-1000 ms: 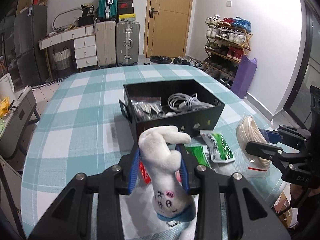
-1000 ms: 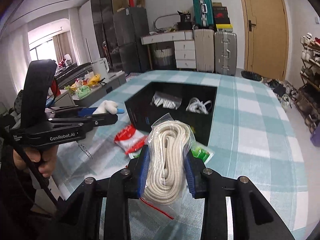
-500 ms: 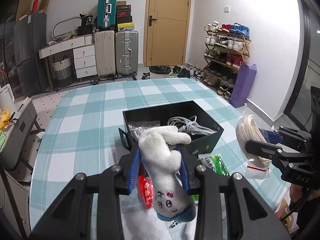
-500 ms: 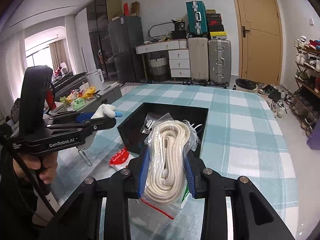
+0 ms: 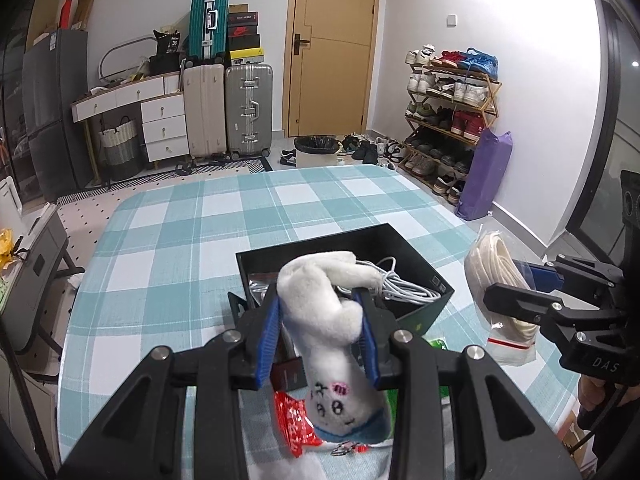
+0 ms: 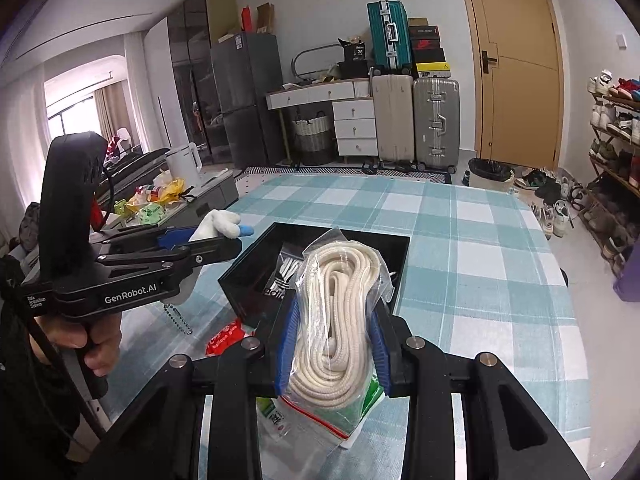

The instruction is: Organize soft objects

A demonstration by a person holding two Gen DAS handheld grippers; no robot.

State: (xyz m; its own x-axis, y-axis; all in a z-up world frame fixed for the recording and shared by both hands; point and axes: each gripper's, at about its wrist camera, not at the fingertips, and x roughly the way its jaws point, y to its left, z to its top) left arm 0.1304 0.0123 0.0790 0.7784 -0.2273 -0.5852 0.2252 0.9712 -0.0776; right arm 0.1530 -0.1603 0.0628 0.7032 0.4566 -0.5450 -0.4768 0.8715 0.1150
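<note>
Plush toy [image 5: 328,320], bagged rope [image 6: 334,320] aloft

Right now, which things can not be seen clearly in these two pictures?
- Black box contents: both views, plush toy and bagged rope cover them.
- Red packet: left view, blurred, behind left tongs.
- Green packet: right view, under the rope bag.

White walls [image 5: 132,8] — wooden door [image 5: 330,48], suitcases [image 5: 248,110]

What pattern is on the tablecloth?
A teal-and-white check on the tablecloth, showing best in the right wrist view.
</note>
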